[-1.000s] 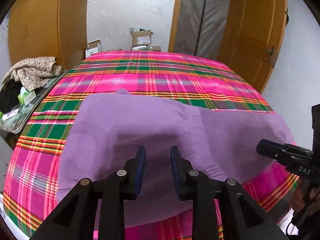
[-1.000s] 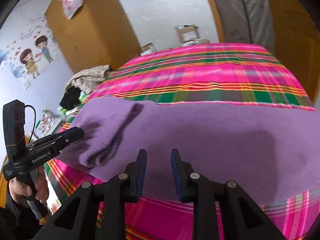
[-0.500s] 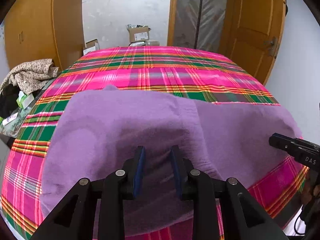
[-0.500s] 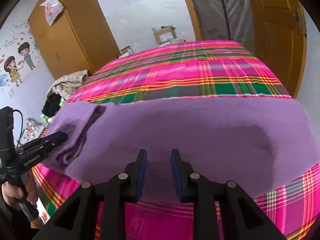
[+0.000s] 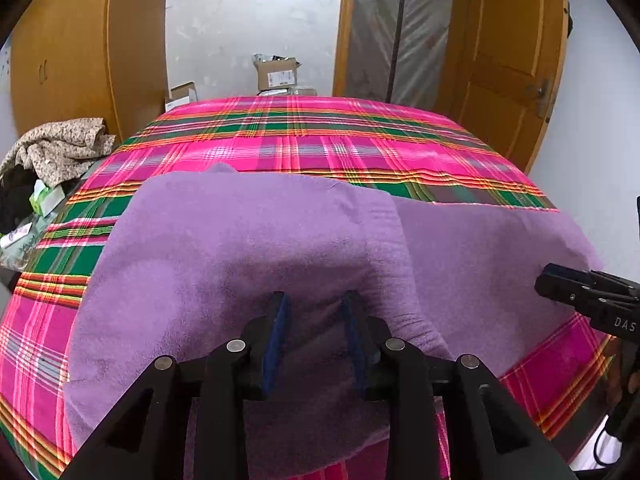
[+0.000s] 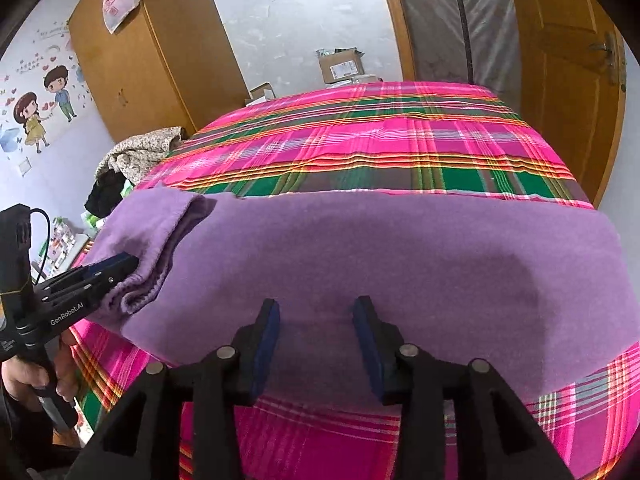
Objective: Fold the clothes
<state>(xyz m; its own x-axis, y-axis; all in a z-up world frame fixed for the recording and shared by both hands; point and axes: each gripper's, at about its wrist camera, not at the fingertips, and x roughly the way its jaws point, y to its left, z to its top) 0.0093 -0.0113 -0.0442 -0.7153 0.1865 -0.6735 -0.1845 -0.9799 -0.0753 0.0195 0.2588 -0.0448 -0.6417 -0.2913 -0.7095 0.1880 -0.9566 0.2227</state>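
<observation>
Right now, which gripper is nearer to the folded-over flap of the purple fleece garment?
Left. The left gripper sits right at the folded-over flap of the purple fleece garment; the right gripper is over the flat single layer, well to the flap's right.

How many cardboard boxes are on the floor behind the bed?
2 show clearly: a larger cardboard box against the far wall, and a smaller box left of it, by the wardrobe. The bed hides the floor, so more may be out of sight.
</observation>
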